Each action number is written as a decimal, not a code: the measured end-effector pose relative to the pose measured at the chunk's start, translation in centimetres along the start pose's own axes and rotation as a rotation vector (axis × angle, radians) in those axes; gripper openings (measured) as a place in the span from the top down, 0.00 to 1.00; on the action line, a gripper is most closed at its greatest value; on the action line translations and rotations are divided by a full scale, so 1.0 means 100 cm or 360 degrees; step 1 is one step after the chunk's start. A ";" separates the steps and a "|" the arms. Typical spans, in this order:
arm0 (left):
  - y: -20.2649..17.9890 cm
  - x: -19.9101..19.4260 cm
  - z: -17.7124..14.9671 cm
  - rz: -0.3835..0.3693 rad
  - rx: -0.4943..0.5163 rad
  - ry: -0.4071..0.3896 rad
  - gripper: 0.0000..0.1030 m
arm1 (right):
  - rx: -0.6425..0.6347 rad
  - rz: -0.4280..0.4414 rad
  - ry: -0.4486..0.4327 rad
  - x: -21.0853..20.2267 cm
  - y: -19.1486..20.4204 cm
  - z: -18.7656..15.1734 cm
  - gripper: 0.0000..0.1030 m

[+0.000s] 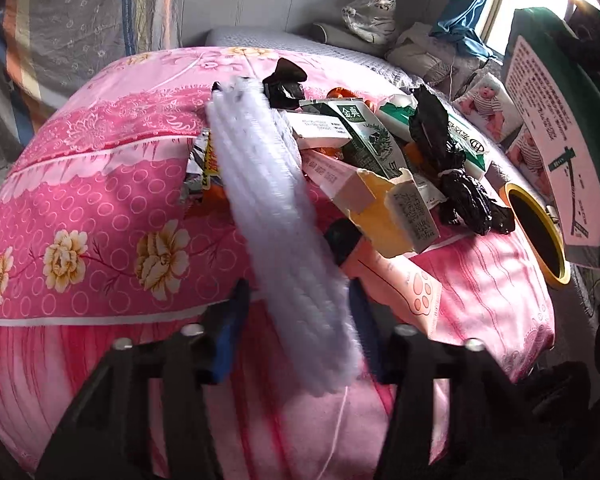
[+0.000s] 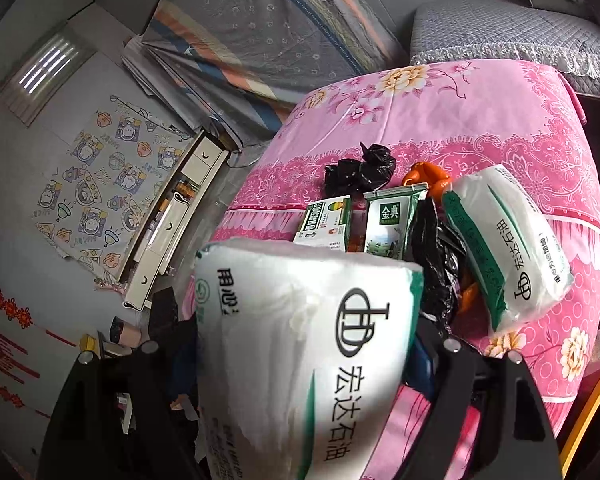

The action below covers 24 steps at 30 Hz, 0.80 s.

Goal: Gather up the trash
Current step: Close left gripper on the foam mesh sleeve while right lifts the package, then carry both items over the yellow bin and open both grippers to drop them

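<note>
L grip: we clamp the jaws on a fuzzy white bundle of pipe-cleaner sticks; long end sags, may slip out.
R grip: we hold a big white plastic tissue pack btwn wide jaws; bulky, may slide.
Trash heap: cartons, black bags piled on pink floral quilt; sticks may sweep them off.

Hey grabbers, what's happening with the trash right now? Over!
Left gripper shut on white fuzzy bundle. Right gripper clamps white tissue pack. Cartons, black bags piled on pink bedcover.
</note>
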<state>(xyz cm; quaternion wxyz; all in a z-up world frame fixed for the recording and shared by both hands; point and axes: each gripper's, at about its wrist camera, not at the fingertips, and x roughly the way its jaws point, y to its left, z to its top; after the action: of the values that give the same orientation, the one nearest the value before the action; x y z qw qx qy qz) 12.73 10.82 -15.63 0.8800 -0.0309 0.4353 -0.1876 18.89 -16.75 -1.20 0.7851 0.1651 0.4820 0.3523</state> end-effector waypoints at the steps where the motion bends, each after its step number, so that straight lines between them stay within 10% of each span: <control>1: 0.002 -0.001 0.000 -0.0012 -0.0023 0.0000 0.80 | -0.0008 0.0015 -0.0001 -0.002 0.001 -0.002 0.24; 14: -0.004 -0.117 -0.008 0.0087 -0.0012 -0.0493 0.85 | -0.0014 0.0077 -0.0068 -0.027 -0.001 -0.039 0.24; 24: -0.063 -0.105 0.026 -0.0029 0.0161 -0.0492 0.85 | 0.0132 -0.0011 -0.0234 -0.067 -0.043 -0.063 0.24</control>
<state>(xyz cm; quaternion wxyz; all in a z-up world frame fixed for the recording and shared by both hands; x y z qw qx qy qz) 7.04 8.42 -4.73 0.9351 -0.0191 0.2845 -0.2103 13.20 -25.03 -2.51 0.8121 0.2213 0.4377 0.3162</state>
